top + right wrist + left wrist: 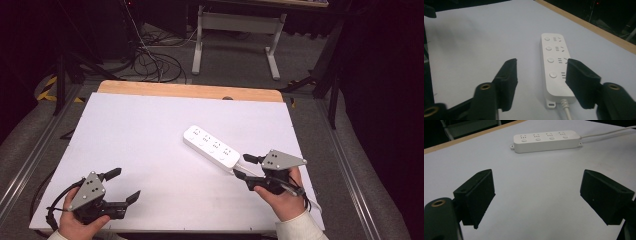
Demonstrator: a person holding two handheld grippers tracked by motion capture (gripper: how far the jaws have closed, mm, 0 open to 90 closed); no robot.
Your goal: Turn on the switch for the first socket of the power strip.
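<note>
A white power strip [211, 145] is laid on the bench [150, 150]. Both the left gripper [124, 185] and right gripper [245, 166] are held spread, jaws empty.

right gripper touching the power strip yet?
Apart. In the right gripper view, the open right gripper has bare table between its jaws and the power strip lying just ahead.

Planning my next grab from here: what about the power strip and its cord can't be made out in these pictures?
- Power strip: near right corner is covered by a finger of the right gripper in the right gripper view.
- Cord: cut off by the left gripper view's right edge; plug unseen.
- Cord in the high view: hidden behind the right gripper near the strip.
- Socket markings: too small in the high view.
</note>
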